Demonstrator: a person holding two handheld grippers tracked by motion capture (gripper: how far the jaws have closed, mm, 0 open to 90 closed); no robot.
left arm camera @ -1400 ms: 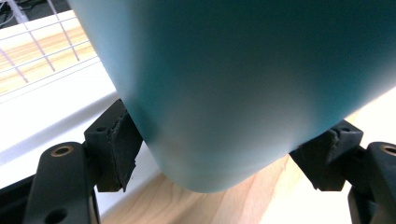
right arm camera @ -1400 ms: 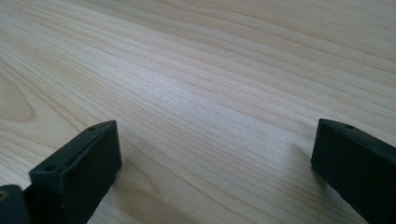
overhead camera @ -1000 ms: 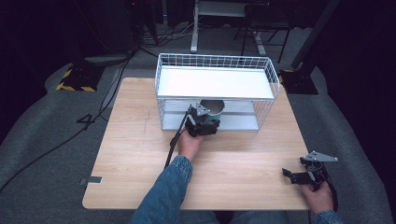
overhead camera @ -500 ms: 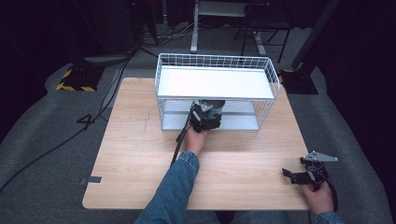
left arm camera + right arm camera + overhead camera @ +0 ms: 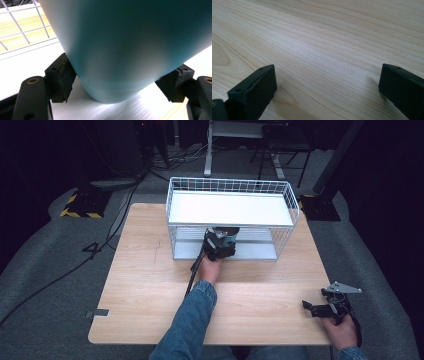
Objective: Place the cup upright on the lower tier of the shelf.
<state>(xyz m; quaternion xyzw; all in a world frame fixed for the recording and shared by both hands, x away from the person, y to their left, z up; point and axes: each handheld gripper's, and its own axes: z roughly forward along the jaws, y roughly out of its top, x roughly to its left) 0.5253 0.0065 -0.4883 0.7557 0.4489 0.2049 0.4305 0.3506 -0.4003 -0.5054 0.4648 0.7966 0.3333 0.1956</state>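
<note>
Dark room, cables on the grey floor, and a light wooden table (image 5: pixel 150 310) with a white wire rack (image 5: pixel 231 195) standing at its far edge, about the middle. The thing being worked on is a teal cup (image 5: pixel 130 45): it's clamped between the pads of the left gripper (image 5: pixel 219 246), both jaws pressing its sides, and its bottom sits right at the rack's white lower shelf (image 5: pixel 30 67). Can't quite tell if it's actually touching down or a hair above, the close-up is too blurry for that.

What changed: a second ago the left gripper and cup were a bit further left and higher at the rack's front opening. Now they've slid in under the top shelf and dropped toward the lower one. So I'd say the cup is basically delivered and letting go is what's left.

The right gripper (image 5: pixel 334 306) sits near the table's front right corner, jaws wide apart over bare wood, holding nothing, same spot as before.
</note>
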